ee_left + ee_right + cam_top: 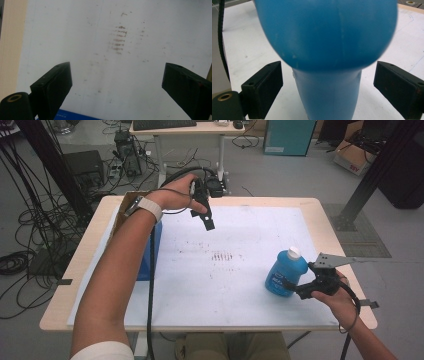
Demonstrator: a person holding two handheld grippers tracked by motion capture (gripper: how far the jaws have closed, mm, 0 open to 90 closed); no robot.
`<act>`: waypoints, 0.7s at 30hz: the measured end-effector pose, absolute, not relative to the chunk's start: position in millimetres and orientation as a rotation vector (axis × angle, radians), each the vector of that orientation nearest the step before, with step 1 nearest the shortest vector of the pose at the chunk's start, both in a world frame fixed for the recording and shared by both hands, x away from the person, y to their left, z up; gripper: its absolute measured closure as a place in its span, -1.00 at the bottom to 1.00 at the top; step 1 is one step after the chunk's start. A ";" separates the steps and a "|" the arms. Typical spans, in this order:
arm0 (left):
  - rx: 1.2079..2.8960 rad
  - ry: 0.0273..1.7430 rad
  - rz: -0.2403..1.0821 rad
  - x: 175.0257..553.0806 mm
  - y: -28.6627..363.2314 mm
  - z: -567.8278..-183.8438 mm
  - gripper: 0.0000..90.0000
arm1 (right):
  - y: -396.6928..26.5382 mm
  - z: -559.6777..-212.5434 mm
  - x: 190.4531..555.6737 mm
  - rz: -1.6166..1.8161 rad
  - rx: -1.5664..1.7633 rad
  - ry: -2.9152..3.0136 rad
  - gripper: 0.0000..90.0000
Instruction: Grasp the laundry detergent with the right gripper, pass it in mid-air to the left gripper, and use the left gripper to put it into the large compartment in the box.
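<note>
So from the high view, the right gripper (300, 287) is down at the near right of the white mat (240, 290), nosed up against the lower part of a blue bottle (286, 271) with a white cap (294, 252). The bottle stands just ahead of those jaws, a bit tilted by the look of it. The left gripper (208, 222) hangs in the air far across the mat from it, pointing down, nothing in it. There's a blue box (150, 255) partly under that forearm, at the mat's left edge.

Left gripper view: jaws wide apart, just bare mat with some brown smudges (119, 40) straight ahead between them, and a sliver of blue box (70, 115) at the bottom.

Right gripper view: the bottle (329, 95) sits right between the jaws, narrower part at jaw level and the bulge above it. Both pads stand clear of the plastic, with mat visible either side, so the jaws are apart around it and not clamped yet.

My read: the approach is done and the bottle is lined up. The squeeze, the lift and wherever it goes are all left.
</note>
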State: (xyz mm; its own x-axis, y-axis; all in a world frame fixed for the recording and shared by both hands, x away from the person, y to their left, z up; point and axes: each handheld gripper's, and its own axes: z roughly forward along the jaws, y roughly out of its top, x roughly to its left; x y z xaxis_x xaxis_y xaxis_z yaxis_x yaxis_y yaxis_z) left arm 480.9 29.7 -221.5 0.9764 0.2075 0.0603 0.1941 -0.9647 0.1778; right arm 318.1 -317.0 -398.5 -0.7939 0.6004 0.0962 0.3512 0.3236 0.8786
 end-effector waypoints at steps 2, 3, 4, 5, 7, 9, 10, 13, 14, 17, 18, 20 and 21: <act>2.953 0.302 0.114 481.0 29.8 -221.3 -0.78 | -316.4 -399.4 318.3 1.458 0.857 2.341 -0.77; 2.952 0.297 0.120 481.3 29.9 -221.5 -0.78 | -315.9 -400.1 318.4 1.466 0.859 2.336 -0.76; 2.953 0.301 0.115 481.2 30.0 -221.7 -0.78 | -315.6 -400.7 318.7 1.469 0.858 2.333 -0.76; 2.953 0.301 0.114 481.2 30.0 -221.7 -0.78 | -315.3 -401.4 318.9 1.472 0.860 2.330 -0.76; 2.949 0.304 0.116 480.8 29.8 -222.1 -0.78 | -314.5 -402.9 319.4 1.475 0.862 2.327 -0.75; 2.953 0.298 0.123 481.1 29.7 -221.9 -0.78 | -314.2 -403.9 319.7 1.484 0.861 2.320 -0.74; 2.947 0.306 0.120 480.7 29.8 -222.5 -0.78 | -313.9 -404.4 319.9 1.485 0.859 2.318 -0.73; 2.947 0.306 0.118 480.8 29.8 -222.7 -0.78 | -312.6 -406.1 319.9 1.494 0.852 2.312 -0.67; 2.952 0.303 0.116 481.1 29.9 -222.6 -0.78 | -312.1 -406.4 319.8 1.497 0.850 2.307 -0.66; 2.955 0.302 0.113 481.7 30.3 -222.5 -0.78 | -311.5 -407.3 320.5 1.506 0.842 2.295 -0.60; 2.951 0.305 0.114 481.3 30.3 -223.1 -0.78 | -311.3 -407.7 320.5 1.512 0.844 2.291 -0.58; 2.949 0.305 0.104 480.9 30.1 -223.2 -0.78 | -310.9 -408.5 320.9 1.516 0.839 2.290 -0.55; 2.947 0.305 0.103 480.9 30.1 -223.3 -0.78 | -310.6 -409.1 321.0 1.518 0.837 2.289 -0.54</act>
State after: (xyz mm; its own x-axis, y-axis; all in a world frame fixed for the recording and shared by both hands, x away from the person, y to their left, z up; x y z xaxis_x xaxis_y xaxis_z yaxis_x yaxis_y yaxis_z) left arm 480.9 30.1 -223.3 0.9766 0.2092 0.0501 0.1970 -0.9634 0.1819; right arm 321.0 -310.6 -409.1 -0.7969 0.5975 0.0897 0.3152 0.2846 0.9054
